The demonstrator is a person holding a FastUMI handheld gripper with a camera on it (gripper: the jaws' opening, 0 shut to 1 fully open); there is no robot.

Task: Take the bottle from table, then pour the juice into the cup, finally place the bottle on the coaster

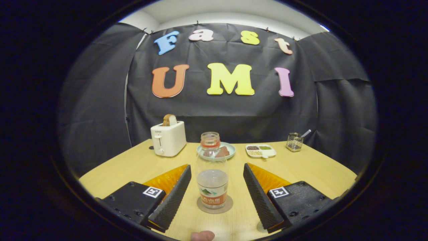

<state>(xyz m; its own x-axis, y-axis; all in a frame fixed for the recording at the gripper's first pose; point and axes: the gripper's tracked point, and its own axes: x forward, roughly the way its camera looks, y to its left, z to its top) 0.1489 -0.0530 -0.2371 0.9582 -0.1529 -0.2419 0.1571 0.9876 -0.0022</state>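
Gripper (pixel 217 170) stands wide open, its two ribbed wedge-shaped fingers (pixel 172 197) flanking the bottle (pixel 212 174) with clear gaps on both sides; neither touches it, nothing is held. The bottle is clear plastic, cylindrical, uncapped, upright, with a printed label band low on its body, and rests centred on a round, flat brownish coaster (pixel 214 207). The table (pixel 301 170) is smooth light wood. Beyond the bottle lies a round pale-green plate (pixel 230 151) with reddish pieces. Beside it sits an oblong white divided dish (pixel 260 151) of grains. Farther right stands a small wire-mesh holder (pixel 294 142). Left rear: glossy white boxy toaster (pixel 168 138) with bread (pixel 170 119) protruding.
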